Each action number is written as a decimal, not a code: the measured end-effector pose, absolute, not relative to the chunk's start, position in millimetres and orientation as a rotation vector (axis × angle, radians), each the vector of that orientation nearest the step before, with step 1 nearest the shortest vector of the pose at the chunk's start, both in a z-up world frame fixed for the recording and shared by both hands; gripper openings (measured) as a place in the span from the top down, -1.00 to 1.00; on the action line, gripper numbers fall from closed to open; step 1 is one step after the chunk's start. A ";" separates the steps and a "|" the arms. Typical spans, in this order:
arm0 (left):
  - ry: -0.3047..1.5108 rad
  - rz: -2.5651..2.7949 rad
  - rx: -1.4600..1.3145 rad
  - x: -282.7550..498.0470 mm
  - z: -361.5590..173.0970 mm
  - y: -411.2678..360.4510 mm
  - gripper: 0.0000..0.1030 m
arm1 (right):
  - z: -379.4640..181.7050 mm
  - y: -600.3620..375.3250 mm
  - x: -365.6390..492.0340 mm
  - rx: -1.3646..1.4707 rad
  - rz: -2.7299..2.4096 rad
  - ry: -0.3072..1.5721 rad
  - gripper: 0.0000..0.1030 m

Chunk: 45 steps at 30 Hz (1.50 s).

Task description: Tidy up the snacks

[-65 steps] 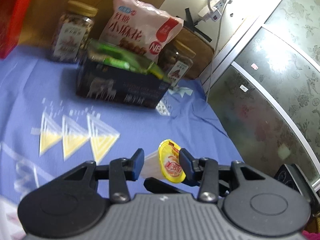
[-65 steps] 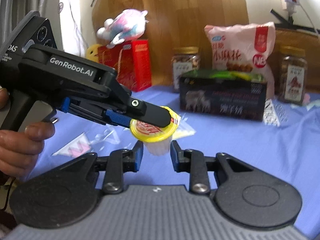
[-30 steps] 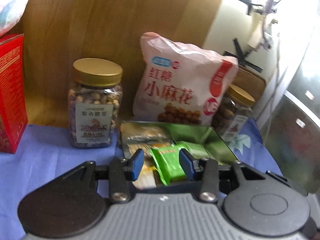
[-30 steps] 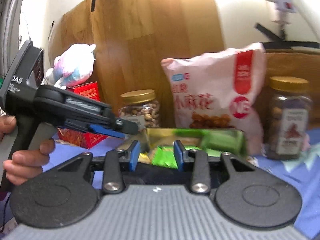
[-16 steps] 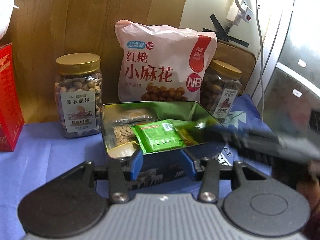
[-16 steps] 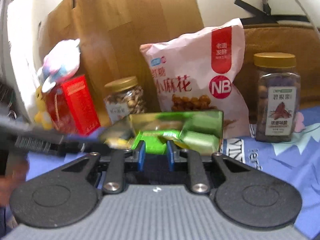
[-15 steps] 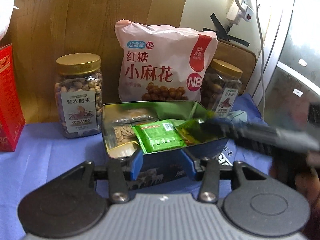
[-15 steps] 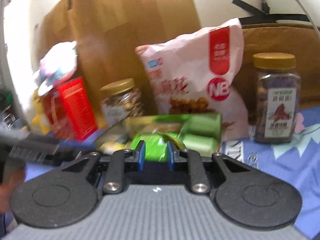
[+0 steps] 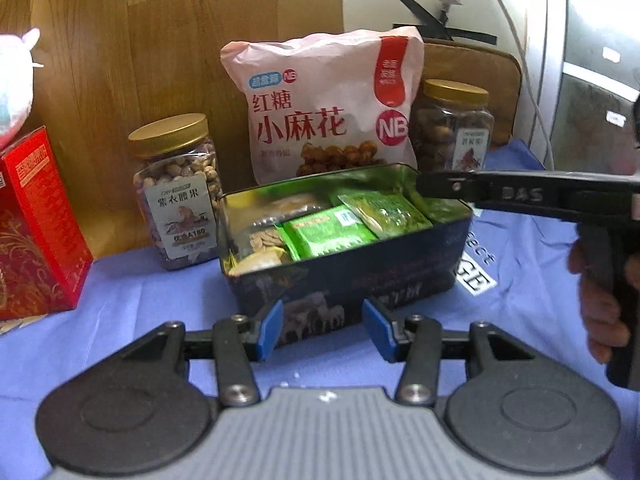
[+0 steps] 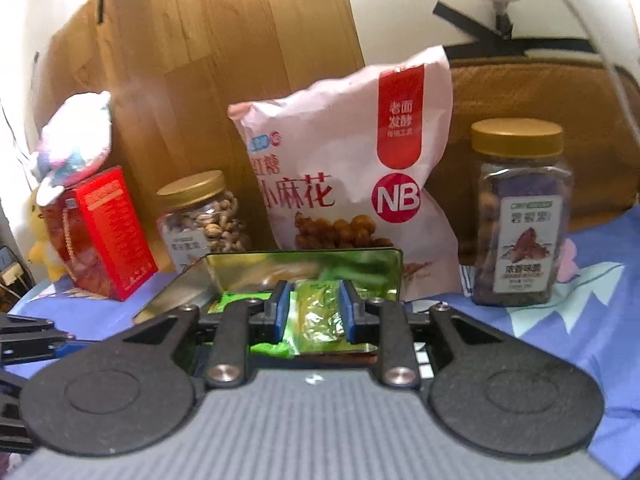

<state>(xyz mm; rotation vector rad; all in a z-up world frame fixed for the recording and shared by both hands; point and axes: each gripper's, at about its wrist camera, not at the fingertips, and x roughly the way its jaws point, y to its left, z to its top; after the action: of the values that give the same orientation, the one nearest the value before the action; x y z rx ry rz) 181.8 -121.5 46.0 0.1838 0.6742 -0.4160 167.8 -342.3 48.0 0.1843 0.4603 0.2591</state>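
While the dark tin (image 9: 352, 276) sits open on the blue cloth (image 9: 120, 300), the left gripper (image 9: 322, 327) hangs in front of its near wall, jaws apart, nothing between them. Right gripper (image 10: 313, 309) reaches over the tin's right end, jaws apart too, a yellow-green packet (image 10: 316, 312) lying between the blue pads; whether they touch it I cannot tell. From the left camera that gripper shows only as a black bar across the tin's far right corner, with part of a hand (image 9: 600, 300) on its grip at the frame edge. Snacks in the tin: a green packet (image 9: 330, 232) in the middle, more green ones to its right, a pale bag of seeds (image 9: 264, 238) and a pale wedge at the left end. Behind the tin stands a pink bag (image 9: 332, 104), upright against a wooden board (image 9: 160, 40). Left of it a nut jar (image 9: 178, 190) with gold lid; right of it a darker jar (image 9: 454, 124), partly hidden by the bag in the left view. Further left a red box (image 9: 36, 232), cut by the frame edge, plush toy (image 10: 76, 140) on top. Tin's lettering blurred. White cable (image 9: 516, 40) and plug on the wall, top right.
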 end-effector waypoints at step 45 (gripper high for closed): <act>0.674 -0.152 0.212 12.6 6.3 -91.2 -1.00 | -1.9 -293.8 -62.9 0.438 0.201 0.527 -0.20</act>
<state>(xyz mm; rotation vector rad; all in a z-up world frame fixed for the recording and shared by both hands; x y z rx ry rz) 12.6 -91.2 6.3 0.2123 0.6742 -0.1522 -62.9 -293.8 -1.9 0.4378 0.5268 0.2008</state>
